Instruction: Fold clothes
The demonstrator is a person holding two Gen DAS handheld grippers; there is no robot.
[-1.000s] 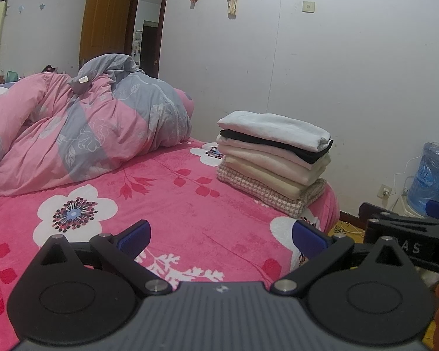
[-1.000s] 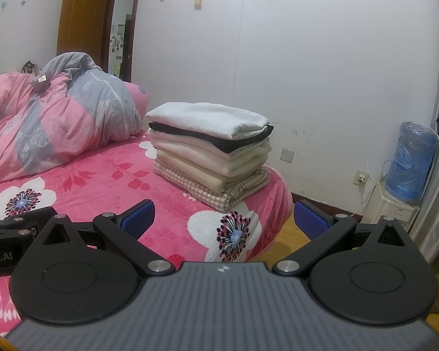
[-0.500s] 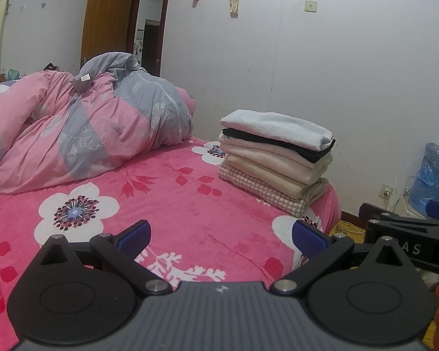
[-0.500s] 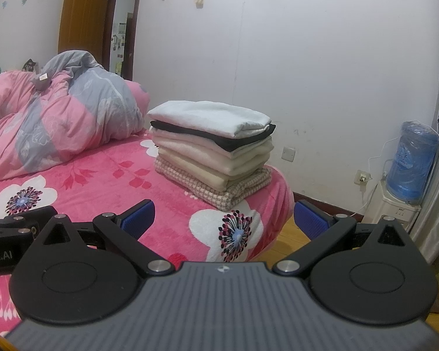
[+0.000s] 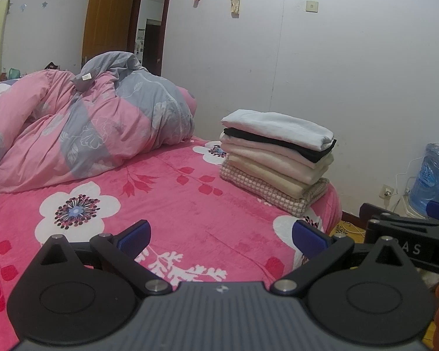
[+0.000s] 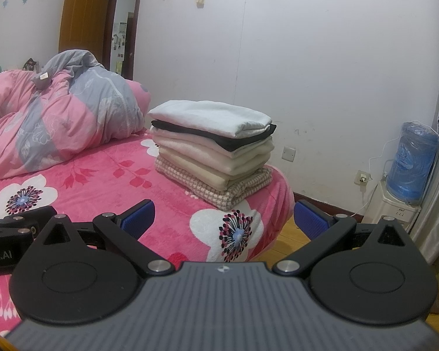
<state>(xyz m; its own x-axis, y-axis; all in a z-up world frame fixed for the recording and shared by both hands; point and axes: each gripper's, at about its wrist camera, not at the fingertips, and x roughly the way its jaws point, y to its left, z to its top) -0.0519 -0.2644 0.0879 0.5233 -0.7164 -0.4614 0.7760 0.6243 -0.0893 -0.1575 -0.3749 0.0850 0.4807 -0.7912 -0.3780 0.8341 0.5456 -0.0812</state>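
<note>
A neat stack of folded clothes (image 5: 275, 158) (image 6: 213, 149) sits near the far corner of the bed: white on top, then black, cream layers and a checked piece at the bottom. My left gripper (image 5: 221, 235) hovers open over the pink floral bedspread (image 5: 161, 201), well short of the stack, with nothing between its blue pads. My right gripper (image 6: 224, 220) is also open and empty, held over the bed's corner, the stack ahead of it. Each gripper shows at the edge of the other's view.
A crumpled pink and grey duvet (image 5: 82, 128) fills the left and back of the bed. A white wall rises behind. A blue water bottle on a dispenser (image 6: 411, 166) stands on the wooden floor at the right. An open door (image 5: 149, 23) is at the back.
Both views have drifted slightly, so the stack sits a little lower and further right in frame. Both grippers stay open and empty.
</note>
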